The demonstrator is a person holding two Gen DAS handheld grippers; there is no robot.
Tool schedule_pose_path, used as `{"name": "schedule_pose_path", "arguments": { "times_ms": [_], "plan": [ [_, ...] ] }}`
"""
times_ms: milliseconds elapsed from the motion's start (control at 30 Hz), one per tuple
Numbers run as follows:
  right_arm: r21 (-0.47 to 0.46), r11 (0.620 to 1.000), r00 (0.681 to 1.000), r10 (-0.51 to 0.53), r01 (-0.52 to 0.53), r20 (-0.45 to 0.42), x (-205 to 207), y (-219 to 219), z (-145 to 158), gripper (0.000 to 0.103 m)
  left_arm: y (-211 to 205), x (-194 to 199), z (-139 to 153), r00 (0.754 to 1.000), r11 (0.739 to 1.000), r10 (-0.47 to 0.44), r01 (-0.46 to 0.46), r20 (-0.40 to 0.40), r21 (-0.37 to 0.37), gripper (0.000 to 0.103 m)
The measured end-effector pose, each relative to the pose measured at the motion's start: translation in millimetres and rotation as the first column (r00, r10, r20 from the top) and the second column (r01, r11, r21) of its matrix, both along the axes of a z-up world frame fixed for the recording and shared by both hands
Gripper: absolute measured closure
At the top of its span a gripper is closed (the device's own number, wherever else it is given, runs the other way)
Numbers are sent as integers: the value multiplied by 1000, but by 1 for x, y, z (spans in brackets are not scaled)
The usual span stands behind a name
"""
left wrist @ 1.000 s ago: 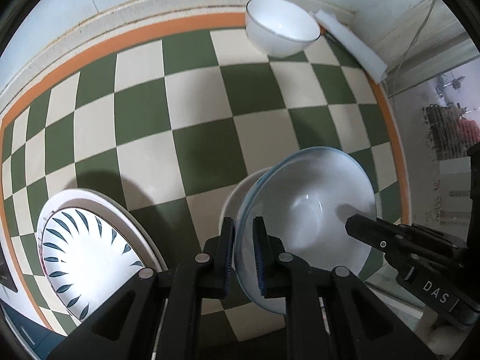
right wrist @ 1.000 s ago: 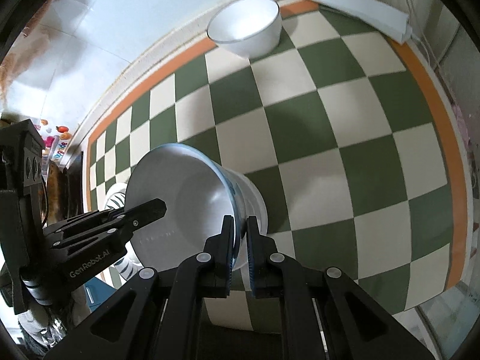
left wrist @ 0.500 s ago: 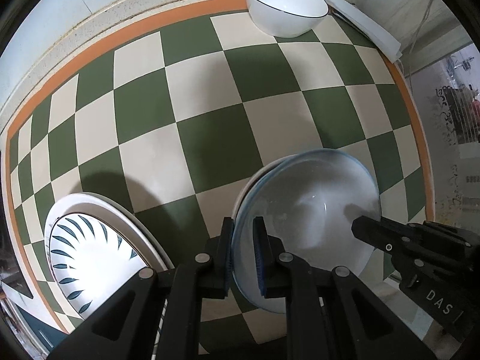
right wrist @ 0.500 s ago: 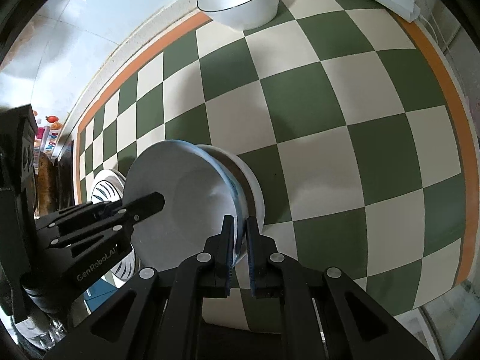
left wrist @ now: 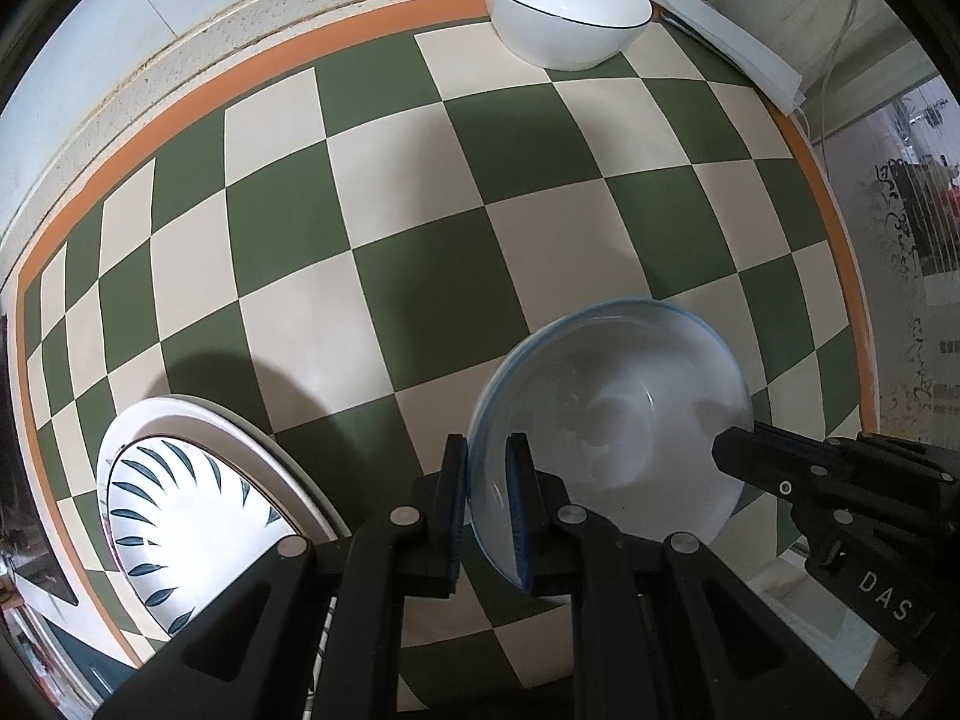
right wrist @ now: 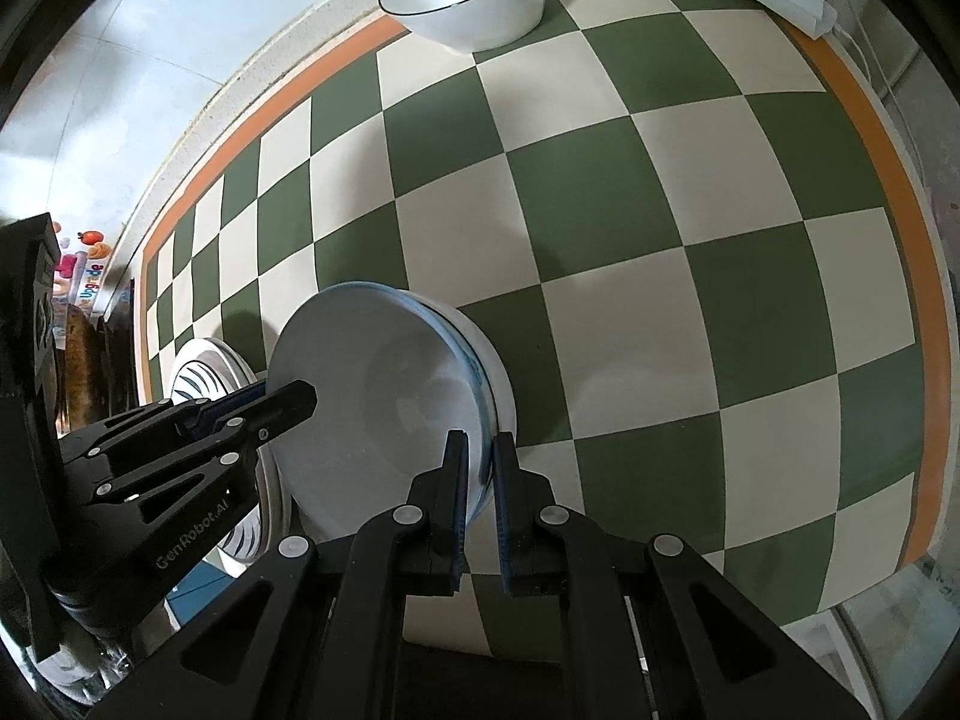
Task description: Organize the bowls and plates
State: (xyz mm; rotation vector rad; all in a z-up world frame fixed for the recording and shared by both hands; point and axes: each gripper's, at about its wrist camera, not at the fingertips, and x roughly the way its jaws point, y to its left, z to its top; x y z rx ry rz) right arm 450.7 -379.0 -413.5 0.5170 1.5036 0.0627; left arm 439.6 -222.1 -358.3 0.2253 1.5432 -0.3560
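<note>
Checkered cloth (left wrist: 420, 300): "GenRobot.AI" left tool (left wrist: 487, 498), "DAS" right tool (right wrist: 477, 498) both pinch bowl (left wrist: 612, 420).

The leaf-patterned plate (left wrist: 180, 516) is partly hidden behind the left gripper's fingers (left wrist: 451, 504).

A green-and-cream checked cloth (left wrist: 420, 228) with orange border; folded white paper (left wrist: 738, 54) at its corner.

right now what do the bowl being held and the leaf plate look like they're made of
The held bowl looks like glazed ceramic, possibly opal glass: pale, glossy, with soft highlights and a thin blue rim line. The leaf plate looks like glazed ceramic too: opaque white, shiny glare, dark printed leaf strokes.
</note>
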Motion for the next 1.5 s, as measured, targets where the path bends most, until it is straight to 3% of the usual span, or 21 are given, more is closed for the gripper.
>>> {"name": "schedule_pose_path", "arguments": {
  "times_ms": [367, 667, 733, 800, 833, 867, 1100, 1300, 1467, 1500],
  "plan": [
    [19, 1000, 1000, 0, 1, -23, 6, -1, -3, 91, 8, 1, 5, 999, 1000, 14, -15, -41, -24, 91],
    [58, 998, 999, -20, 18, 43, 19, -25, 36, 90, 13, 13, 68, 999, 993, 32, -28, 32, -114, 87],
    [66, 997, 997, -34, 30, 66, 28, -34, 48, 85, 7, 29, 81, 998, 988, 40, -33, 44, -152, 77],
    [83, 996, 995, -40, 33, 86, 43, -44, 58, 63, 1, 54, 87, 997, 980, 63, -53, 45, -191, 76],
    [89, 996, 995, -38, 30, 94, 50, -48, 61, 57, -3, 69, 87, 996, 977, 79, -70, 38, -201, 75],
    [90, 995, 993, -41, 31, 109, 61, -53, 65, 52, -7, 81, 85, 995, 972, 93, -85, 26, -221, 75],
    [50, 995, 983, -89, 82, 161, 141, -92, 62, 52, -30, 180, 50, 980, 945, 191, -200, -61, -257, 76],
    [23, 992, 981, -127, 125, 148, 201, -118, 31, 52, -55, 230, 11, 976, 952, 187, -209, -116, -225, 76],
    [40, 988, 984, -149, 146, 95, 228, -125, -2, 52, -72, 246, -21, 977, 965, 165, -188, -138, -182, 76],
    [41, 989, 985, -148, 145, 85, 232, -126, -8, 53, -75, 247, -25, 979, 968, 156, -178, -132, -175, 82]
  ]
}}
